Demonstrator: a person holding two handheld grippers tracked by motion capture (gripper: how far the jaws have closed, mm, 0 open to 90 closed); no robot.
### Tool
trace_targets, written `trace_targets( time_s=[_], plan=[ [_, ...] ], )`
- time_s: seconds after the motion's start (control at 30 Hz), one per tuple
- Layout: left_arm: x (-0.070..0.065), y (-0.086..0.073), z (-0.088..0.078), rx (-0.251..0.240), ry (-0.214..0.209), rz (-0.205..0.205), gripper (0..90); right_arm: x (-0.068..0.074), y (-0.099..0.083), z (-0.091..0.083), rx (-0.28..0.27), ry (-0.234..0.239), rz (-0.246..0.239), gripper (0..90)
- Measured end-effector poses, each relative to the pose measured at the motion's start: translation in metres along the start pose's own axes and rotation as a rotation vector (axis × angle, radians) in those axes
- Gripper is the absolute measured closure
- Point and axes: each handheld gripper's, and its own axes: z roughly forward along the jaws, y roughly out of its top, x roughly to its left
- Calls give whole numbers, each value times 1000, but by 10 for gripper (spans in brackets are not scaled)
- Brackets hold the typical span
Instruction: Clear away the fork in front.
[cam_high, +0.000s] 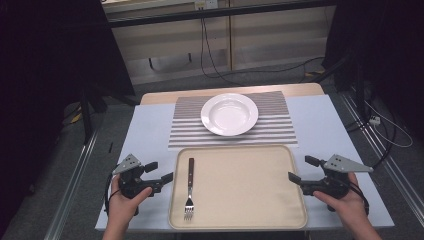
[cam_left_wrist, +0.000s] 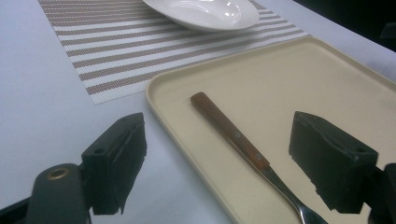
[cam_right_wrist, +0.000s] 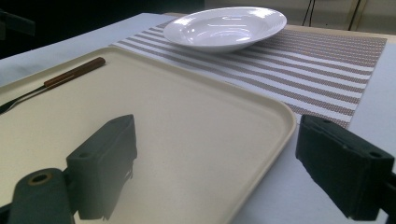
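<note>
Fork (cam_high: 189, 189) lies flat near the left edge of the beige tray (cam_high: 260, 210), wooden handle toward the plate and tines toward the person, parallel to that edge with a strip of bare tray between them. Just outside the tray's left rim, the left gripper (cam_high: 162, 171) hovers over the pale table (cam_high: 145, 135), its jaws spread apart with nothing between them; no pad touches the fork or the rim. In the left gripper view the fork's handle (cam_left_wrist: 229, 130) runs diagonally between the two black jaws, farther off. To the fork's right, the tray floor is bare across to its right rim. Beyond the tray's far edge, the striped placemat (cam_high: 280, 131) carries the white plate (cam_high: 229, 114), apart from the tray. At the tray's right rim the right gripper (cam_high: 300, 169) is held with jaws wide and empty, its tips at the edge, with a strip of open table to its right.
</note>
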Motion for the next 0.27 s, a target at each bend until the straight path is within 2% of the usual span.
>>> trace_targets(
  time_s=[0.2,0.27],
  plan=[
    [2,-3,1,16,-9,0,176,5,0,2,12,5,-16,126],
    [4,-4,1,14,-9,-14,171,5,0,3,15,12,-20,126]
  ],
)
